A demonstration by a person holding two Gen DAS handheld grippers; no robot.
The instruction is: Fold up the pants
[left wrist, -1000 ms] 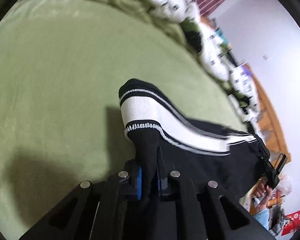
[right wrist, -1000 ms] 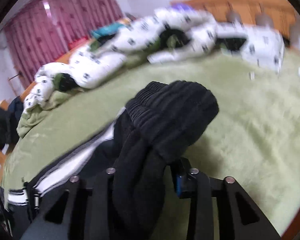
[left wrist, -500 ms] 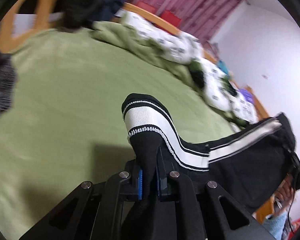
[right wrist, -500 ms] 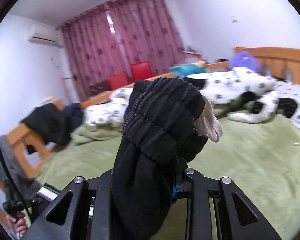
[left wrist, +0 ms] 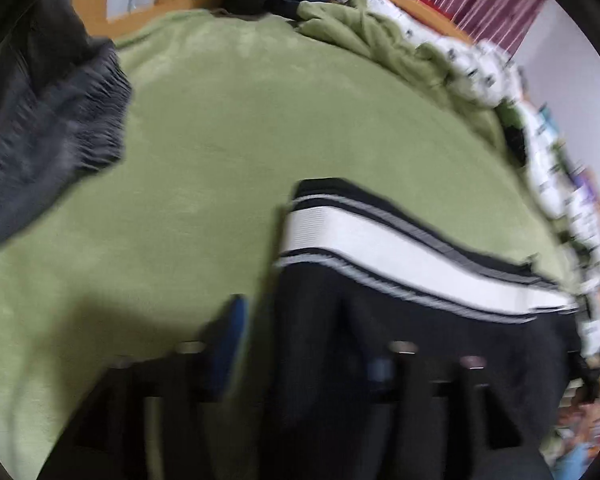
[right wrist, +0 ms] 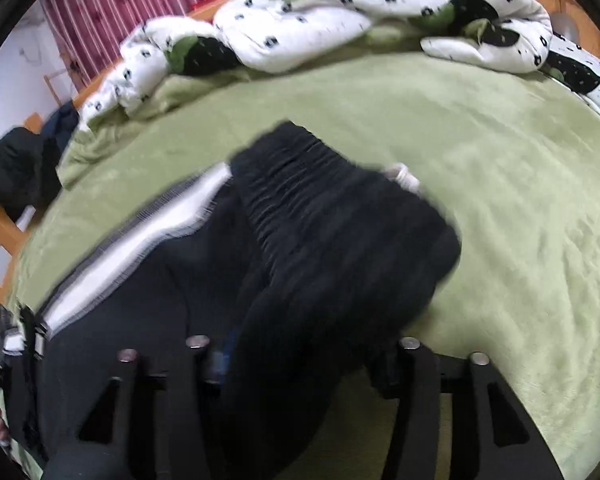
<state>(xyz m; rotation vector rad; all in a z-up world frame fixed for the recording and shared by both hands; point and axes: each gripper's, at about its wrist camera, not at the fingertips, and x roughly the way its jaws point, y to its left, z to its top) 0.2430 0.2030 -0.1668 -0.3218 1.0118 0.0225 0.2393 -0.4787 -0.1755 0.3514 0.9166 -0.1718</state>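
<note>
Both grips on the black pants (left wrist: 380, 312) have let go since a moment ago. The pants now lie on the green bed (left wrist: 220, 152), white side stripe running toward 3 o'clock. The left hand-held gripper (left wrist: 304, 344) is opening, cloth loose between its fingers. The right hand-held gripper (right wrist: 304, 356) is opening too, the gathered waistband (right wrist: 332, 208) draped between, toward 12 o'clock.
</note>
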